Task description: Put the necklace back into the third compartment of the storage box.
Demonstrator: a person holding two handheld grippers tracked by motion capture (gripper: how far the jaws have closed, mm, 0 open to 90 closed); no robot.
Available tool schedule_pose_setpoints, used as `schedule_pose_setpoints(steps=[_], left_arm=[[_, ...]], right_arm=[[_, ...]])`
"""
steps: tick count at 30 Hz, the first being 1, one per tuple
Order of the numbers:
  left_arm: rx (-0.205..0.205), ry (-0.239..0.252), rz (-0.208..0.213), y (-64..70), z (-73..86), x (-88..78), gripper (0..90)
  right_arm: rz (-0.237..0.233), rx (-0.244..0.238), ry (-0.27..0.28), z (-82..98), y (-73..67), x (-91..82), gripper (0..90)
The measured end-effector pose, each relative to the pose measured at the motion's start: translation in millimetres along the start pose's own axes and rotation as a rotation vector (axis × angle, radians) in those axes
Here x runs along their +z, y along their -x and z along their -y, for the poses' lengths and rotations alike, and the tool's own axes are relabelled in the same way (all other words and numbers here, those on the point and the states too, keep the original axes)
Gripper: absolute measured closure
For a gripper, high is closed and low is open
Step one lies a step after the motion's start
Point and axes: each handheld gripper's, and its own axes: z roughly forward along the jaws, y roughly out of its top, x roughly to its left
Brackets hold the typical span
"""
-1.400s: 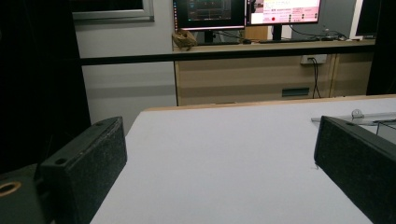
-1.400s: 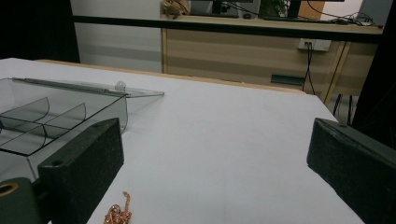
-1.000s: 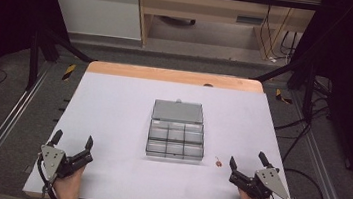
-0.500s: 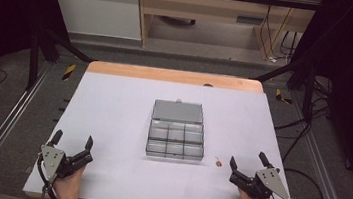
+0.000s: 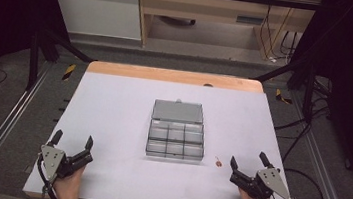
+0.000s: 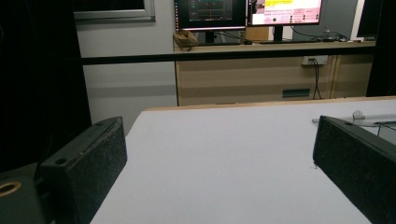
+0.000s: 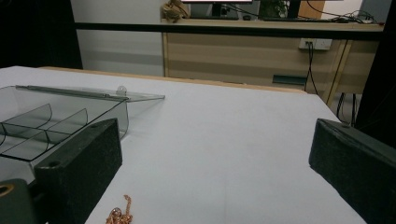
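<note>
A clear plastic compartment box (image 5: 176, 135) lies open at the middle of the white table, its lid (image 5: 178, 111) folded back flat; the box (image 7: 42, 128) also appears at the left of the right gripper view. A small copper-coloured chain (image 5: 218, 160) lies just right of the box's near corner, and the chain (image 7: 119, 214) lies in front of the right gripper's left jaw. My left gripper (image 5: 72, 141) rests at the near left edge, jaws wide apart, nothing between them. At the near right my right gripper (image 5: 248, 161) stands open and empty too.
The white table top (image 5: 111, 122) has a wooden strip (image 5: 174, 76) along its far edge. Metal rails (image 5: 5, 125) run along both sides on the floor. Beyond the table stand a wooden desk (image 6: 261, 74) with monitors (image 6: 247, 11) and cables (image 5: 273, 30).
</note>
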Motion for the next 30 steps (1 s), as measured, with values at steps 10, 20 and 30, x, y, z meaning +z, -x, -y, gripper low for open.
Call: schedule_pose_setpoints(steps=[10, 20, 30], left_arm=[[-0.001, 0.000, 0.000, -0.2, 0.0, 0.0, 2.7], [-0.001, 0.000, 0.000, -0.2, 0.0, 0.1, 2.8], [-0.001, -0.001, 0.000, -0.1, 0.0, 0.1, 2.9]], right_arm=[[-0.031, 0.046, 0.004, -0.8, 6.2, -0.7, 2.8], [-0.143, 0.006, -0.041, -20.6, 5.1, -5.0, 3.5], [-0.291, -0.120, -0.165, -50.1, 9.1, -4.7, 3.7]])
